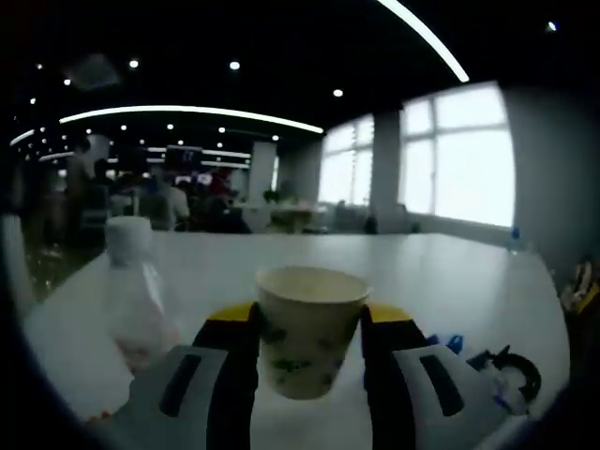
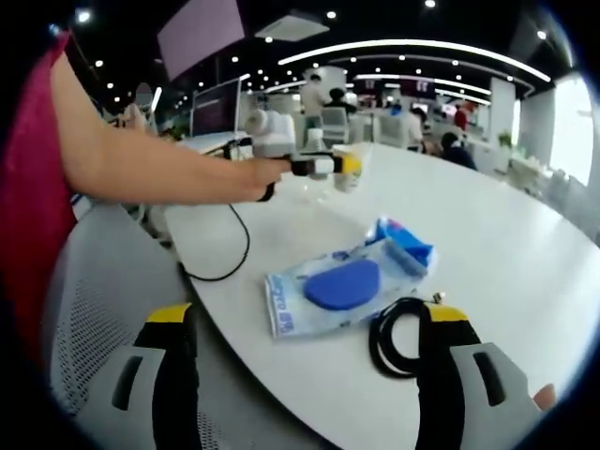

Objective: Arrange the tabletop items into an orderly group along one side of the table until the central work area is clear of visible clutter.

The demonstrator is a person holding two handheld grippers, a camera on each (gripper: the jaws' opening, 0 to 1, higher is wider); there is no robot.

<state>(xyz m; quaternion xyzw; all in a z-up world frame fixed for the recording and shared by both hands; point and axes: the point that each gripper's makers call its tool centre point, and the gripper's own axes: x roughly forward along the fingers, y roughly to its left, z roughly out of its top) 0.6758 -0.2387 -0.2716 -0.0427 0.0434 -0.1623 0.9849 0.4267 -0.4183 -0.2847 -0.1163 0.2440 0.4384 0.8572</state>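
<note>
Holding a small paper cup with a green printed pattern (image 1: 310,328) between its yellow-tipped black jaws, the left gripper (image 1: 310,361) is closed on the cup's sides just below the rim, above the white tabletop (image 1: 450,272). A clear plastic bottle with a white cap (image 1: 134,291) stands just beside the cup on the view's left, and a coiled black cable (image 1: 511,367) lies near the table edge on the view's right. In the right gripper view, the left gripper (image 2: 323,166) shows at the end of the person's outstretched arm (image 2: 159,164), over the far part of the table. The right gripper (image 2: 309,375) hangs with jaws spread wide and nothing between them, near the table's front edge; a clear plastic bag holding a blue oval pad (image 2: 347,281) and the black cable coil (image 2: 398,333) lie between the jaws' lines of sight. Judged risks: the thin cup wall may buckle if the squeeze tightens, or slip if it loosens; whether the cup holds liquid cannot be told. Setting it down close to the bottle could topple the bottle. The cable lies near the edge and could be pushed off.
</note>
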